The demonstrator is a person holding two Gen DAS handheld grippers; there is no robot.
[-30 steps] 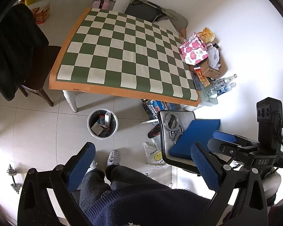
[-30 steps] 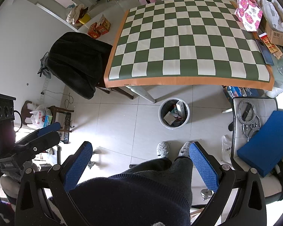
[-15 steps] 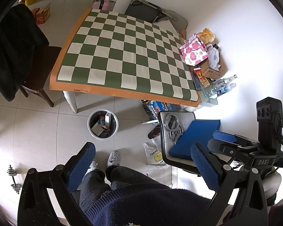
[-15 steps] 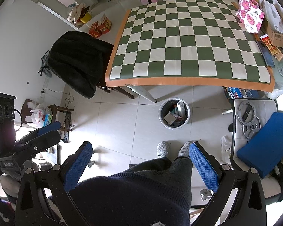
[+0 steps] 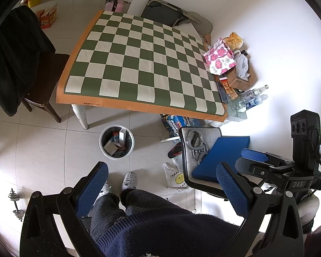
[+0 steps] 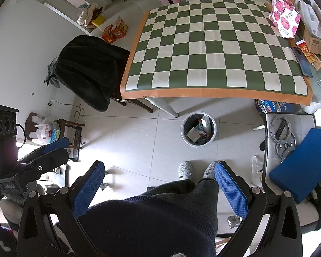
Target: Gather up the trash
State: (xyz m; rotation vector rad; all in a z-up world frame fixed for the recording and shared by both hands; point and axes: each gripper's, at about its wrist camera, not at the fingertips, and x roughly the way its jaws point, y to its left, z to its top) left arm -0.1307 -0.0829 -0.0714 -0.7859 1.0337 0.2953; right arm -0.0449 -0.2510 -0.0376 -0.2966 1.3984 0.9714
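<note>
My left claw point(image 5: 161, 189): spread wide, empty, held above my legs. My right claw point(image 6: 159, 187): likewise spread, empty. Waste bin point(image 5: 116, 142): on the floor tiles just off the bench's near edge, beside a white leg, boxes inside. Bench point(image 5: 143, 64): checkered cloth bare; pink floral bag point(image 5: 220, 58), cartons, bottles point(image 5: 249, 99) along its right edge.

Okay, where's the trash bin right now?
In both wrist views the trash bin stands on the floor by the checkered table's white leg.
</note>
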